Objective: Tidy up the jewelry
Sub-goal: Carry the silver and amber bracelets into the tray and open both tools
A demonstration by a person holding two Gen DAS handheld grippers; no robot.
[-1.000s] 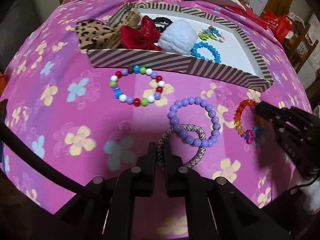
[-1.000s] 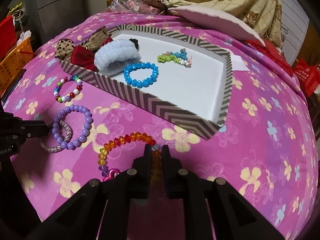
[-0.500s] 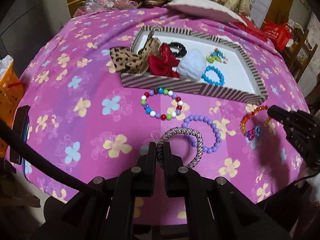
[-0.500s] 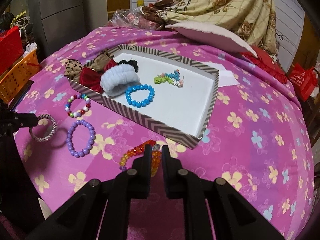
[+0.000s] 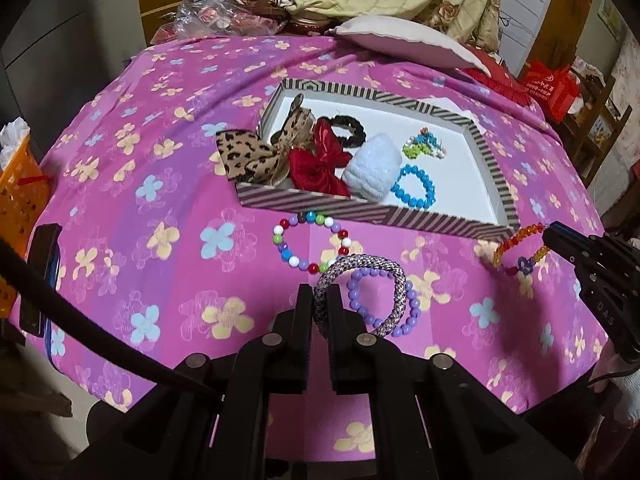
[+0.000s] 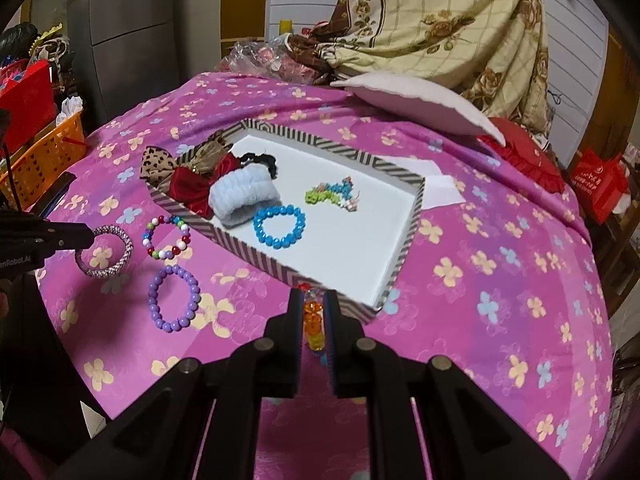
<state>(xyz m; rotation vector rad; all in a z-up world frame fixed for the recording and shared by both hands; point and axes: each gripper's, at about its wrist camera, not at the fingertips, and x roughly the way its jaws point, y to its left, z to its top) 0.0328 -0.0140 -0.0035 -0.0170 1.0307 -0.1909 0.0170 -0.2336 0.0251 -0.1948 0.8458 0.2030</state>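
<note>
My left gripper is shut on a silver-purple woven bangle and holds it above the cloth; it also shows in the right wrist view. My right gripper is shut on an orange-yellow bead bracelet, lifted near the tray's front corner; it also shows in the left wrist view. A striped tray holds a blue bead bracelet, a green-blue bead piece, a white fluffy band, a red bow, a leopard bow and a black scrunchie. A purple bead bracelet and a multicolour bead bracelet lie on the cloth.
The table wears a pink flowered cloth. An orange basket stands off the left edge. A white pillow, a red cushion and piled fabric lie behind the tray. A dark phone lies at the left edge.
Both grippers have risen and pulled back from the table, each carrying its bracelet. The bangle has come off the purple bracelet, and the orange bracelet now hangs edge-on between my right fingers.
</note>
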